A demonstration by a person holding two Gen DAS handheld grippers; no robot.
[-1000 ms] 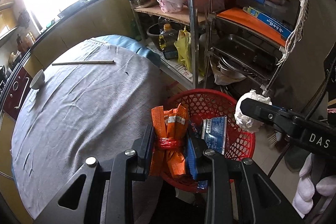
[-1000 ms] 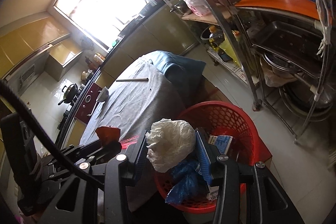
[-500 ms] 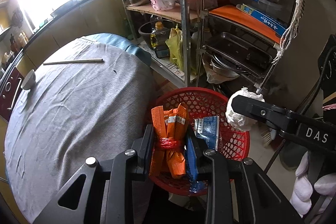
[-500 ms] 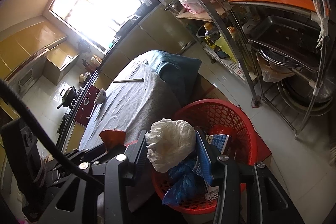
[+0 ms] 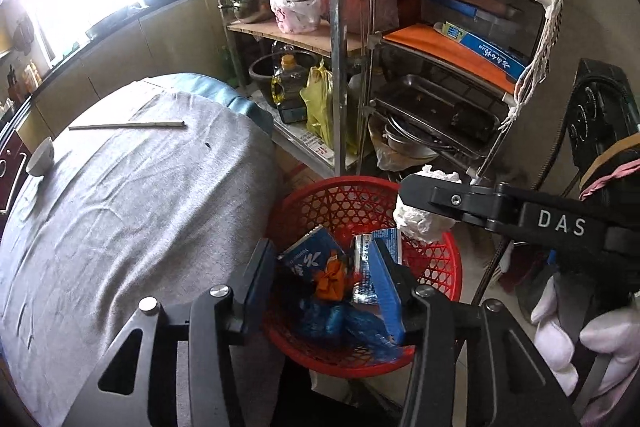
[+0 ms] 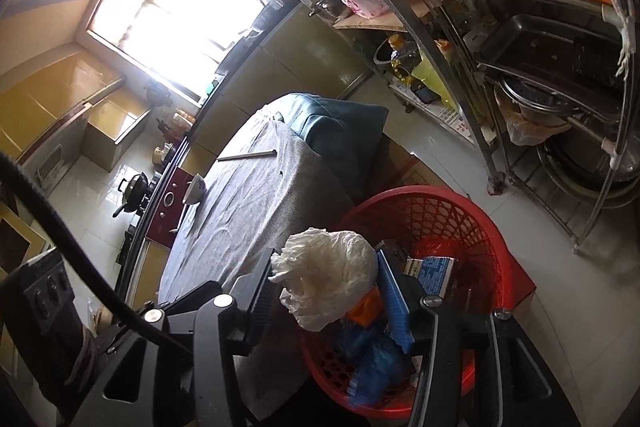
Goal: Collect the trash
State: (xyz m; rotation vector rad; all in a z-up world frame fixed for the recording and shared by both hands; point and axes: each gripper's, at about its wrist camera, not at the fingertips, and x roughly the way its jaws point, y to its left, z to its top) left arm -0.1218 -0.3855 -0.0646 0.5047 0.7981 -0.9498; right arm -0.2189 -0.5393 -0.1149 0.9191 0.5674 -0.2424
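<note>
A red mesh basket (image 5: 360, 195) stands on the floor by the table's edge, with blue packets (image 5: 308, 259) inside. My left gripper (image 5: 320, 251) hangs over it, its jaws opening with nothing between them. The orange wrapper (image 5: 332, 277) lies in the basket below them. My right gripper (image 6: 326, 259) is above the basket's (image 6: 460, 211) near rim, its jaws opening. A white crumpled wad (image 6: 328, 279) still sits between its pads and touches both. From the left wrist view, that wad (image 5: 420, 223) shows under the right gripper's finger (image 5: 424, 193).
A table with a grey cloth (image 5: 120, 207) carries a thin metal rod (image 5: 128, 125) and a white bowl (image 5: 40, 157). A steel rack (image 5: 340, 67) with pots, trays and bags stands right behind the basket. A white-gloved hand (image 5: 592, 339) holds the right gripper.
The left jaws have spread apart and the orange wrapper has dropped from them into the basket. The right jaws have widened a little, with the white wad still between them.
</note>
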